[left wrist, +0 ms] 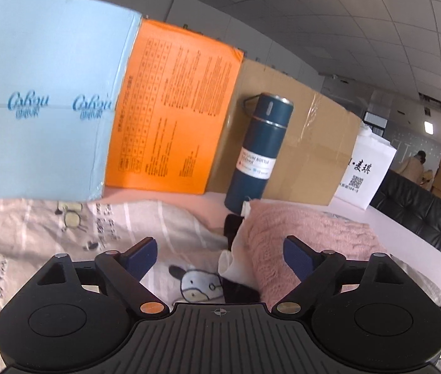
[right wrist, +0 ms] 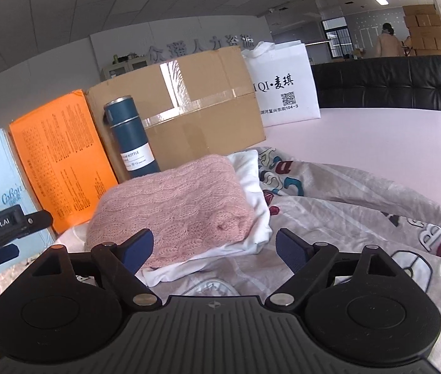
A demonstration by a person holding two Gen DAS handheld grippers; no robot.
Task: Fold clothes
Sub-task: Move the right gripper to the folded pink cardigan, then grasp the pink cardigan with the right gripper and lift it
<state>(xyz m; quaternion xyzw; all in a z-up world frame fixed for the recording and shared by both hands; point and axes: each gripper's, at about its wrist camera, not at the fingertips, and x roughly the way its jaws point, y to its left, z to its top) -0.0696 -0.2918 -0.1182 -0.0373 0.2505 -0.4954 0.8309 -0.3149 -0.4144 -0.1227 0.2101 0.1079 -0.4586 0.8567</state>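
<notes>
The blue box (left wrist: 42,93) is cut off by the left edge. The pink knit (right wrist: 173,208) hides most of the white garment (right wrist: 251,187) beneath. The flask (left wrist: 258,152) label is too blurred to read fully. The far person (right wrist: 387,42) is tiny.

Before you, the pink sweater (right wrist: 173,205) is fuzzy open knit; under it the white garment (right wrist: 253,187) is smooth cloth. Behind the sweater, the bottle (right wrist: 130,134) looks matt blue with a paper label, and the brown box (right wrist: 195,109) is dull cardboard crossed by glossy tape. Beside the sweater, the printed sheet (right wrist: 361,218) is soft, creased fabric.
</notes>
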